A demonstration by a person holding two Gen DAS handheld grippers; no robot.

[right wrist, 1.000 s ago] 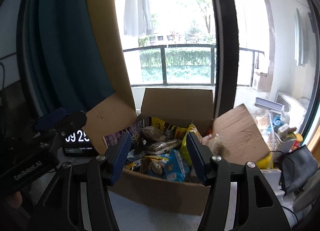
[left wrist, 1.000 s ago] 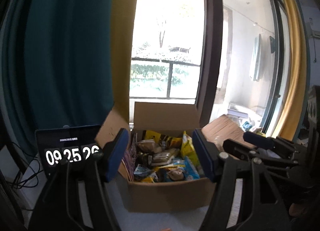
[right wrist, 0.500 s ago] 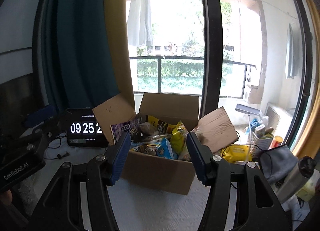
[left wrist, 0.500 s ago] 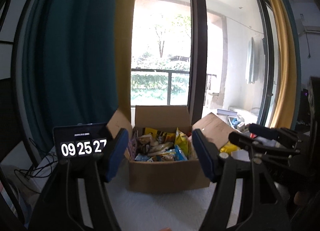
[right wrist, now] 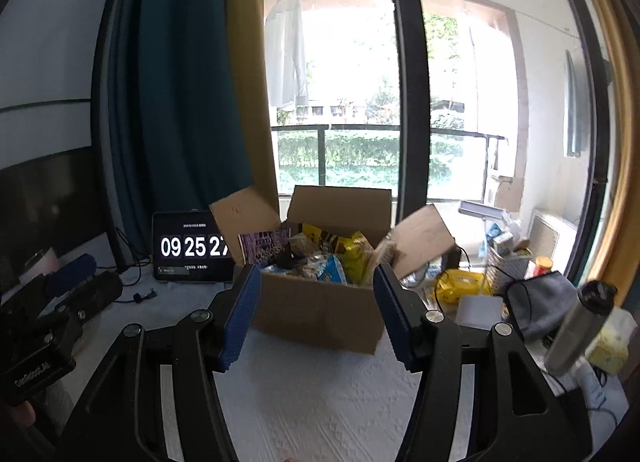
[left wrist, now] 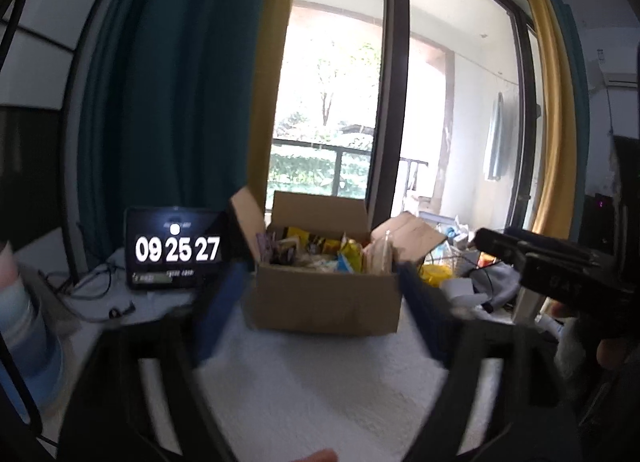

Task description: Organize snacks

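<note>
Brown cardboard box [right wrist: 320, 310], flaps open, stands on the white textured surface [right wrist: 320, 402] ahead of both grippers. It is packed with snack packets [right wrist: 328, 258]: yellow, blue and purple wrappers rise above the rim.

Left gripper [left wrist: 316, 310]: held roughly level, tipped slightly down toward the box. Its jaws have just been opening and now stand wide apart, blurred by motion, with nothing between them. The box shows in the gap but lies well beyond the tips.

Right gripper [right wrist: 316, 314]: same near-level, slightly downward pose. Blue-padded fingers [right wrist: 240, 318] apart, nothing gripped; the box sits beyond them, untouched.

Surface and room: a tablet clock [right wrist: 192, 248] reading 09 25 27 stands left of the box, cables trailing beside it. Behind, a teal curtain [right wrist: 180, 81] and a yellow curtain [right wrist: 248, 81] frame a tall window [right wrist: 352, 81] with a balcony railing and greenery outside.

Per view: the right wrist view shows clutter right of the box, namely a yellow packet [right wrist: 460, 286], a grey pouch [right wrist: 540, 302], a metal bottle [right wrist: 576, 326] and a small basket [right wrist: 508, 266], plus the left gripper's body at lower left. The left wrist view shows the right gripper's body at right edge with a fingertip under it, and a pale blue container [left wrist: 24, 334] at far left.
</note>
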